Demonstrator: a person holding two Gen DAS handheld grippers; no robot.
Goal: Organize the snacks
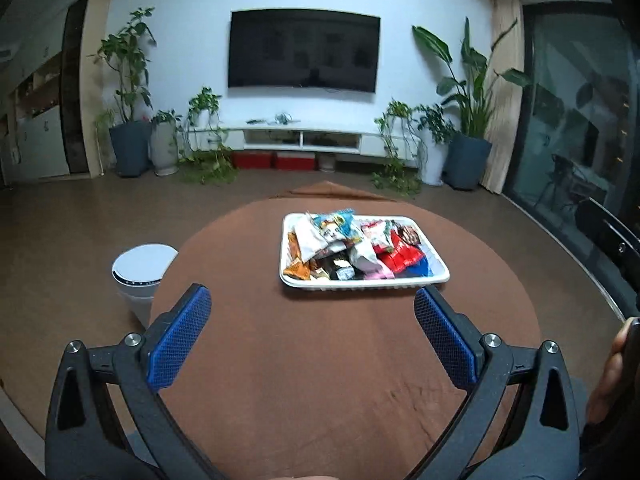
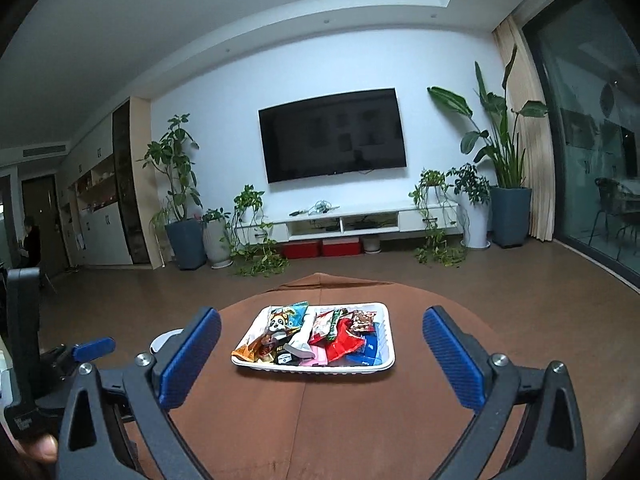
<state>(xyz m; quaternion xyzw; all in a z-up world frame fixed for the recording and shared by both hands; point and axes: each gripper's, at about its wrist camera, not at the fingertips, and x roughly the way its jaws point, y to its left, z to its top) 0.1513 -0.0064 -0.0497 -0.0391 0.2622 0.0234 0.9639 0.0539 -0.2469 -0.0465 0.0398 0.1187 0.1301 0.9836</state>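
Observation:
A white tray (image 1: pixel 438 277) sits on the round table with a brown cloth (image 1: pixel 300 360). It holds several snack packets in a pile (image 1: pixel 352 248): orange, red, blue, pink and white ones. My left gripper (image 1: pixel 312 308) is open and empty, held back from the tray's near edge. In the right wrist view the tray (image 2: pixel 386 362) and the snack pile (image 2: pixel 316 336) lie ahead of my right gripper (image 2: pixel 322 330), which is open and empty above the cloth (image 2: pixel 300 420). The left gripper's body shows at the left edge of the right wrist view (image 2: pixel 92 350).
A white round bin (image 1: pixel 140 276) stands on the floor left of the table. A TV (image 1: pixel 304 50), a low white cabinet (image 1: pixel 304 140) and potted plants (image 1: pixel 130 80) line the far wall. Glass doors (image 1: pixel 580 120) are at the right.

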